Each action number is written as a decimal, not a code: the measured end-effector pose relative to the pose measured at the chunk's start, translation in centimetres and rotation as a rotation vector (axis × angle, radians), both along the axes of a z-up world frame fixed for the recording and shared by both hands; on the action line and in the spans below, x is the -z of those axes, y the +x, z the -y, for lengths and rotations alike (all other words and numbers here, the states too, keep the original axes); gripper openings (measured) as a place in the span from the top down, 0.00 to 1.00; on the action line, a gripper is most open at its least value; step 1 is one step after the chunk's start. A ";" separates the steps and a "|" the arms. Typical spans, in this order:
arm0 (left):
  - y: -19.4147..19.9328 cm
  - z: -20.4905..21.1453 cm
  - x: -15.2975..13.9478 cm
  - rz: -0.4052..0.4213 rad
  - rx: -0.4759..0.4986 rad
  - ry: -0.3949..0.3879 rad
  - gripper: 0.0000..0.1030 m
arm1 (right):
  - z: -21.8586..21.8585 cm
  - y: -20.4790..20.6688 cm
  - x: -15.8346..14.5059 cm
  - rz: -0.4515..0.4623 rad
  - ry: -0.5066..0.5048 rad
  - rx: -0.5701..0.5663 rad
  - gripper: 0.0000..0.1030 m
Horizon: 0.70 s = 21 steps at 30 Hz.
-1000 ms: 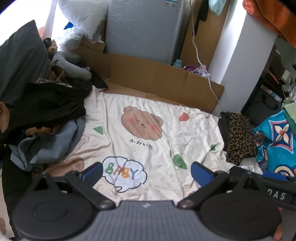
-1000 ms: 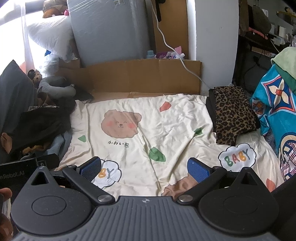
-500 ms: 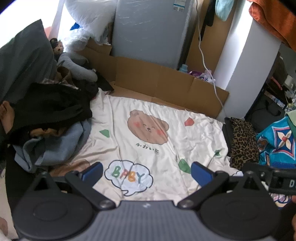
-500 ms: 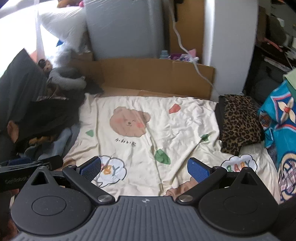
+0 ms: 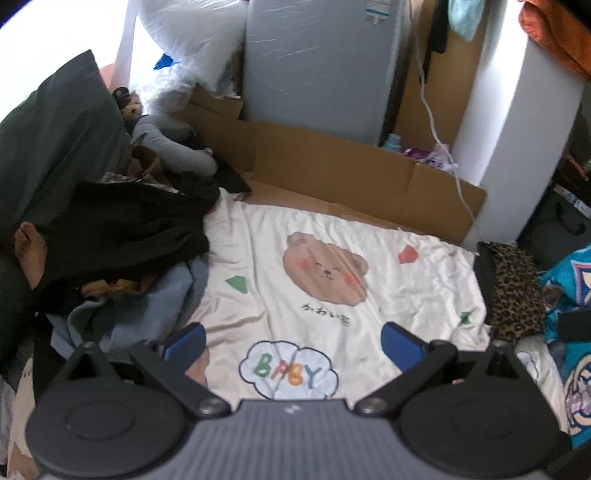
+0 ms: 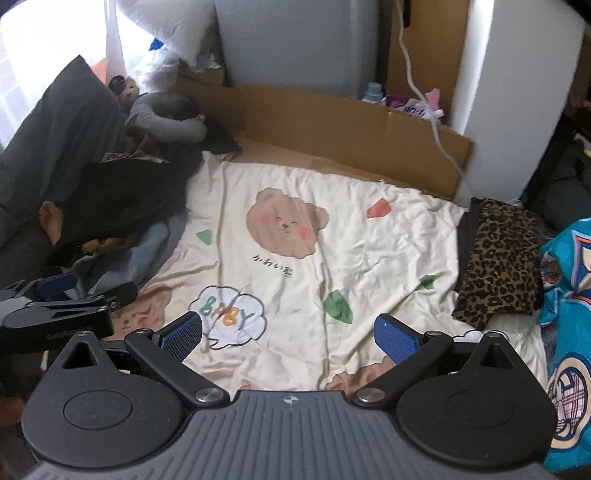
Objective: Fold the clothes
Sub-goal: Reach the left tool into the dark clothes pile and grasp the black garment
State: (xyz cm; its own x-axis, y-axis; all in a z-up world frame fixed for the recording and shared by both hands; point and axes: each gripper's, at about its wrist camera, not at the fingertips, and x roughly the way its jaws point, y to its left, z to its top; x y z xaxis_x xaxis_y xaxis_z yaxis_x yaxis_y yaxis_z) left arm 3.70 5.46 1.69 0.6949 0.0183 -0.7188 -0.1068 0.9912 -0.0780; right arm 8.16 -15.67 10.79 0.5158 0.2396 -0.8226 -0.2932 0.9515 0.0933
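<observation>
both the left gripper [image 5: 293, 341] and right gripper [image 6: 288, 334] hover wide open and empty over the cream bear-print sheet [image 6: 295, 266], beside a folded leopard-print garment [image 6: 498, 266].

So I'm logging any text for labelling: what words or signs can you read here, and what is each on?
"BABY": in the cloud print on the cream bear sheet, also.
Small dark characters under the bear face: too small to read reliably.
White label on the grey panel: blurred.
Lettering on the left claw's body: blurred.
</observation>
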 end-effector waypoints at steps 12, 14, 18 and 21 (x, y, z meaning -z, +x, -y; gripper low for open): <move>2.5 -1.2 0.7 0.039 0.023 0.042 0.01 | -1.3 4.8 -1.4 -0.021 0.039 -0.079 0.01; 3.1 -1.4 1.2 0.044 0.029 0.058 0.01 | -1.2 5.8 -0.9 -0.036 0.062 -0.076 0.01; 4.2 -2.2 2.2 0.033 0.022 0.085 0.01 | -1.1 7.5 0.0 -0.043 0.103 -0.098 0.01; 4.9 -3.2 3.1 0.021 0.002 0.098 0.01 | -1.3 8.7 0.9 -0.052 0.115 -0.116 0.01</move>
State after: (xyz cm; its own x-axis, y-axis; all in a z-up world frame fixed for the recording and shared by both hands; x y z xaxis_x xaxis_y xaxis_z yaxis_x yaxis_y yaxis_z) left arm 8.62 8.71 -1.44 0.7097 0.0858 -0.6992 -0.1037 0.9945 0.0167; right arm 16.91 -14.42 9.93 0.4367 0.3889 -0.8112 -0.3924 0.8938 0.2172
